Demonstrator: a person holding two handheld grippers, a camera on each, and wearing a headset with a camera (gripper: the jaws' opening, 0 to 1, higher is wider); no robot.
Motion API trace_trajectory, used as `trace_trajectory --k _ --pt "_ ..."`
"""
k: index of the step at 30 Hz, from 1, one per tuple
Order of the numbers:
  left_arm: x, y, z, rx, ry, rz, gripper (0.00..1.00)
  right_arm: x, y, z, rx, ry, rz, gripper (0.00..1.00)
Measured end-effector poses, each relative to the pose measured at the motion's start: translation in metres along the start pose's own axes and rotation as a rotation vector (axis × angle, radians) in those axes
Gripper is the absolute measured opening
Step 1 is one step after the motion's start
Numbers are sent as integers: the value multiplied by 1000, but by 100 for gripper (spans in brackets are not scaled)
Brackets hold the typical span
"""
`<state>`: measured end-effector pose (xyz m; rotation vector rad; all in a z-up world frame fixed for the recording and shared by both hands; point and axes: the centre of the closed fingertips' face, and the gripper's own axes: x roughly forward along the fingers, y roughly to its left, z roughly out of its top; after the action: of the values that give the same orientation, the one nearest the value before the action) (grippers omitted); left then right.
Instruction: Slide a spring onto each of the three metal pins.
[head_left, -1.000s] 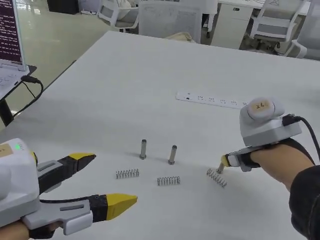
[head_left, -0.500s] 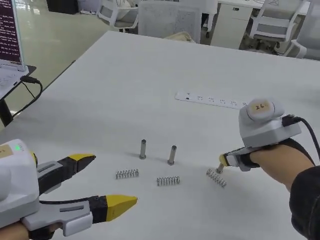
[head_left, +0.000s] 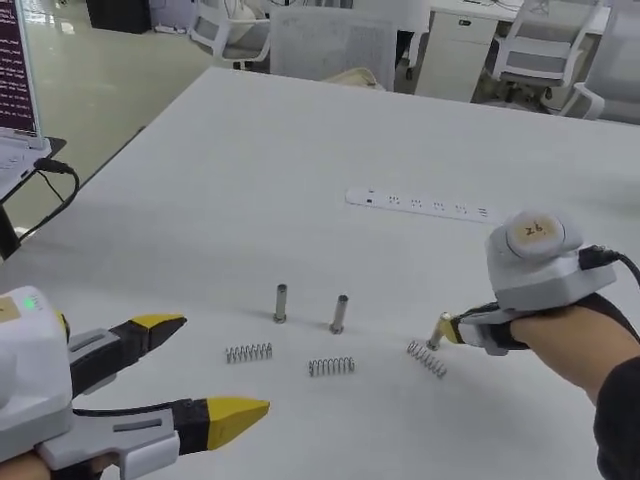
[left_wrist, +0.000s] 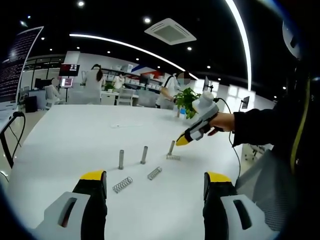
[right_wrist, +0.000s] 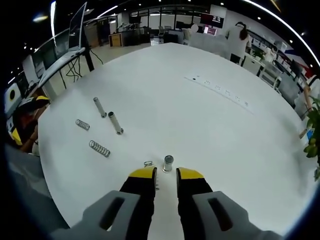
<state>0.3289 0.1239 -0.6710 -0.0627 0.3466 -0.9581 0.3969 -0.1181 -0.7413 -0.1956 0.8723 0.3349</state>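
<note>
left gripper (head_left: 222, 363): jaws wide apart | right gripper (head_left: 446, 328): jaws narrowly apart

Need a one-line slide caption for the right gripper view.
Right gripper, fingers slightly apart, tips at a pin and spring; two more pins and springs farther off.

The table (head_left: 300, 170) is lit brightly by ceiling lights (left_wrist: 100, 39), and only soft shadows are cast. The gripper views are bent at the edges, perhaps blurred there.

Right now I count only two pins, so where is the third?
Head view, right side: the third pin stands just off the tips of the right gripper, with a spring lying beside it.
</note>
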Motion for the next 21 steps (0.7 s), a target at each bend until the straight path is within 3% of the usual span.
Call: trace_trajectory --k 15,21 --pt "1 -1 -1 2 8 0 76 0 18 -16 -92 -78 94 19" --pt "1 0 -2 3 14 3 76 7 19 -27 -91 -67 119 20"
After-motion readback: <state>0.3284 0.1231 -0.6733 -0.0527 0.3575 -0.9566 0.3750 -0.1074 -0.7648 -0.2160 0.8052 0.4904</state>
